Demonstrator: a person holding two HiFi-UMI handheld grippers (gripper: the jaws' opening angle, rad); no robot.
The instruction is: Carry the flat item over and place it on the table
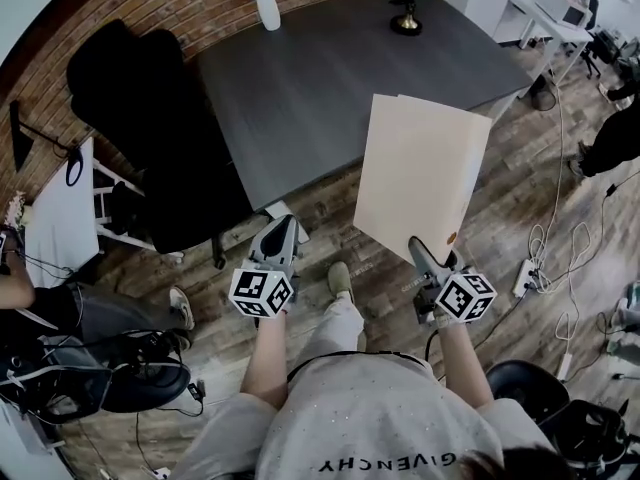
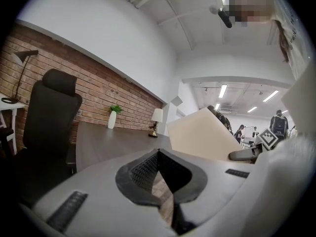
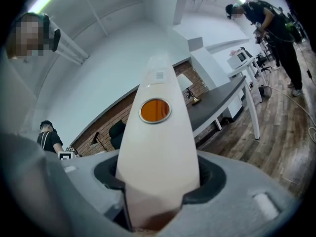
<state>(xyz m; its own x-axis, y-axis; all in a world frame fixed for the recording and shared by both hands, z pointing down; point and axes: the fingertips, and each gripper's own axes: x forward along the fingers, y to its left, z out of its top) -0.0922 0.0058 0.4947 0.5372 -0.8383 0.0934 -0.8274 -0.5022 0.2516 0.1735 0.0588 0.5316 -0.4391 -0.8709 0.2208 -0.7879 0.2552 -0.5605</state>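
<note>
A flat cream envelope [image 1: 420,168] stands upright in the air over the wooden floor, in front of the dark grey table [image 1: 330,78]. My right gripper [image 1: 422,250] is shut on its lower edge. In the right gripper view the envelope [image 3: 155,147] rises between the jaws and carries a round orange sticker. My left gripper [image 1: 285,228] hangs to the envelope's left, near the table's front corner, shut with nothing in it. In the left gripper view its pads [image 2: 148,169] meet at the tips, with the envelope [image 2: 202,135] and the table [image 2: 108,139] beyond.
A black office chair [image 1: 150,118] stands at the table's left side. A white vase with a plant [image 1: 268,8] and a lamp [image 1: 408,8] sit at the table's far edge. Cables and a power strip [image 1: 525,273] lie on the floor at right. A person [image 1: 615,138] stands far right.
</note>
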